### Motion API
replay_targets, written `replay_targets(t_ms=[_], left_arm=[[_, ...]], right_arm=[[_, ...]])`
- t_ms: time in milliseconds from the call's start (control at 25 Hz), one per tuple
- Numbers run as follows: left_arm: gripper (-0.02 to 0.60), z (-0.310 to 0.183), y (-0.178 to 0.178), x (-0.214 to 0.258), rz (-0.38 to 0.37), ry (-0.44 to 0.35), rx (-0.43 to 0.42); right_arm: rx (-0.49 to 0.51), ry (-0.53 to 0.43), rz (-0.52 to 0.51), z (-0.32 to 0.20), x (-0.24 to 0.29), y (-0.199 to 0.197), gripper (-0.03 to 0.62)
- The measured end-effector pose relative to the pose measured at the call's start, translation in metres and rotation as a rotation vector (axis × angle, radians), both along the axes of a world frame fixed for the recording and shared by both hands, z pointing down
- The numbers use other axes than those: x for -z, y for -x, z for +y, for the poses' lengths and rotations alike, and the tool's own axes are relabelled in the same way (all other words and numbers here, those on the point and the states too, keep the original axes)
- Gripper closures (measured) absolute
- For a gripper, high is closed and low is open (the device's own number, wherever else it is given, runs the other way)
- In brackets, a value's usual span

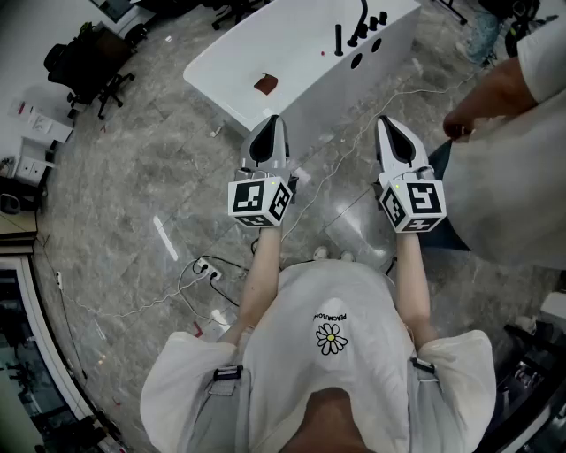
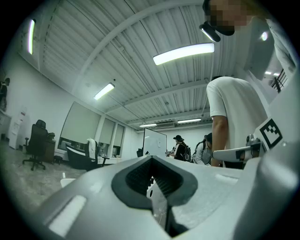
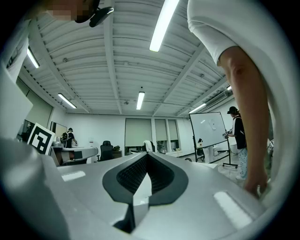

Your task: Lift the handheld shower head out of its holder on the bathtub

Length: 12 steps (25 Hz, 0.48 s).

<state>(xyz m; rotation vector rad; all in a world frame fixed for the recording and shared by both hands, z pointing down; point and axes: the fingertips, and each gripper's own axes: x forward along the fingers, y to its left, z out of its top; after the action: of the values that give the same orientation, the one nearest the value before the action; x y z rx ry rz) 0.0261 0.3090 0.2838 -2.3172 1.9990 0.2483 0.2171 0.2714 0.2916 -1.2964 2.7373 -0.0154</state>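
The white bathtub stands on the floor ahead of me in the head view. On its far rim is a group of black tap fittings, and beside them a slim black upright piece that looks like the handheld shower head in its holder. My left gripper and right gripper are held side by side short of the tub, well apart from the fittings. In the gripper views the left gripper and right gripper have their jaws together with nothing between them.
A small brown object lies inside the tub. A person in white stands close at my right, one arm reaching forward. Cables and a power strip lie on the floor near my feet. Office chairs stand at the far left.
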Motion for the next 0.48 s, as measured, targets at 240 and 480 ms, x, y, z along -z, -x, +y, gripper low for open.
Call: replay_targets(t_ms=[240, 480], left_arm=[[0.581, -0.008, -0.007, 0.0, -0.003, -0.001, 0.012], [0.581, -0.009, -0.007, -0.002, -0.003, 0.0, 0.042]], right_arm=[[0.007, -0.002, 0.012, -0.009, -0.004, -0.009, 0.571], [0.009, -0.008, 0.014, -0.016, -0.005, -0.021, 0.571]])
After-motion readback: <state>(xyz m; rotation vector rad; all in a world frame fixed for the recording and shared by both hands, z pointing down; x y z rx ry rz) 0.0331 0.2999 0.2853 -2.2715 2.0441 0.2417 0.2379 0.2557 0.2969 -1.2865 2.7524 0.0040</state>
